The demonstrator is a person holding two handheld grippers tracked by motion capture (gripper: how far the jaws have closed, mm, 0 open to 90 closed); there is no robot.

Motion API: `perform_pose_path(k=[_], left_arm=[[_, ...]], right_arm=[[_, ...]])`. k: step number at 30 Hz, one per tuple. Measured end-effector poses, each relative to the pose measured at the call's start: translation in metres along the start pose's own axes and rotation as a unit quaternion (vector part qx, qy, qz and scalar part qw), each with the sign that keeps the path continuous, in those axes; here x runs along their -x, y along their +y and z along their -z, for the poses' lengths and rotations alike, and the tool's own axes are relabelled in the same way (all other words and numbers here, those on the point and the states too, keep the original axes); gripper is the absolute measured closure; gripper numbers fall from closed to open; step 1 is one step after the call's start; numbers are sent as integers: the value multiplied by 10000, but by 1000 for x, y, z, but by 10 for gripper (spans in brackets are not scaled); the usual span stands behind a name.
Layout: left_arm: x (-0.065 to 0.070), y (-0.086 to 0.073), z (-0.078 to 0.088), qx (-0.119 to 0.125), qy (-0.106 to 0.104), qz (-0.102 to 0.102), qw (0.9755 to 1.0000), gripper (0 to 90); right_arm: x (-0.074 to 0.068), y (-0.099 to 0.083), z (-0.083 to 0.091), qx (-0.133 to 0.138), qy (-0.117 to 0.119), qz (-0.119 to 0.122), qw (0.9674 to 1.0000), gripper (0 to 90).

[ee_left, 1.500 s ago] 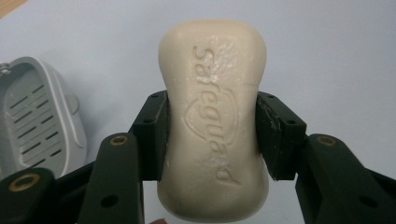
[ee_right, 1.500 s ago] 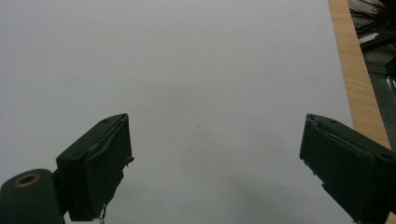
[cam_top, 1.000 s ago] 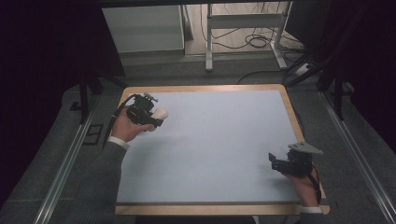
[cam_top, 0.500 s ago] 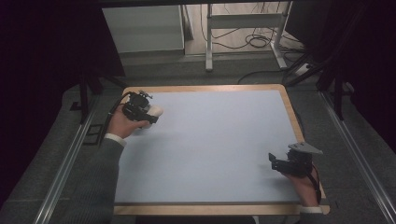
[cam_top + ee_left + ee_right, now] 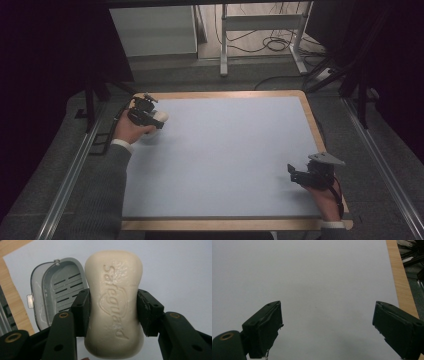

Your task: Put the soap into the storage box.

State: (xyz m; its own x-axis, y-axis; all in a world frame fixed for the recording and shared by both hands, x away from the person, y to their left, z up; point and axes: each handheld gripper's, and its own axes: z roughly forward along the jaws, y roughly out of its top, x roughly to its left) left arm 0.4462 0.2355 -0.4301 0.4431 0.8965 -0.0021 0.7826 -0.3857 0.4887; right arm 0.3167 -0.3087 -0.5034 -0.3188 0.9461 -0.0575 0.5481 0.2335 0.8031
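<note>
A cream bar of soap (image 5: pixel 113 302) stamped with a brand name is clamped between the jaws of my left gripper (image 5: pixel 113 307), which is shut on it. Just beyond it lies an open grey soap dish (image 5: pixel 56 292) with slotted drain holes, on the pale blue mat. From the high view, the left gripper (image 5: pixel 147 116) sits at the far left corner of the table with the soap (image 5: pixel 159 119) at its tip. My right gripper (image 5: pixel 294 173) hovers low near the front right, jaws wide open and empty (image 5: pixel 325 332).
The pale blue mat (image 5: pixel 225 155) covers a table with a wooden rim (image 5: pixel 312 125). Metal rails run along both sides on the floor. A white cabinet (image 5: pixel 150 30) and cables lie beyond the far edge.
My left gripper has carried the soap toward the far left corner of the table. The right gripper has stayed in place.
</note>
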Motion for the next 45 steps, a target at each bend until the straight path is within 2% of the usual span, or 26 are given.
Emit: perform_pose_path(k=[15, 27, 30, 35, 39, 42, 45], left_arm=[[-31, 3, -27, -209, 196, 459, 9985, 494], [-43, -3, -42, -341, 339, 771, 9959, 493], [-42, -5, -44, -275, 341, 725, 9964, 477], [-34, -4, -29, 67, 254, 614, 9978, 364], [-22, -5, -17, 232, 311, 443, 9983, 327], [-9, -9, -10, 456, 192, 284, 9984, 311], [4, -18, -5, 745, -74, 173, 9970, 298]], right_arm=[[1, 0, 0, -15, -10, 3, 10000, 89], [1, -1, -1, -14, -17, 6, 10000, 89], [1, -1, -1, -37, -14, 10, 10000, 89], [1, -1, -1, -36, -19, 8, 10000, 89], [0, -1, -1, -36, -6, 15, 10000, 89], [0, -1, -1, -28, -2, 1, 10000, 89], [0, -1, 0, -17, -9, 22, 10000, 89]])
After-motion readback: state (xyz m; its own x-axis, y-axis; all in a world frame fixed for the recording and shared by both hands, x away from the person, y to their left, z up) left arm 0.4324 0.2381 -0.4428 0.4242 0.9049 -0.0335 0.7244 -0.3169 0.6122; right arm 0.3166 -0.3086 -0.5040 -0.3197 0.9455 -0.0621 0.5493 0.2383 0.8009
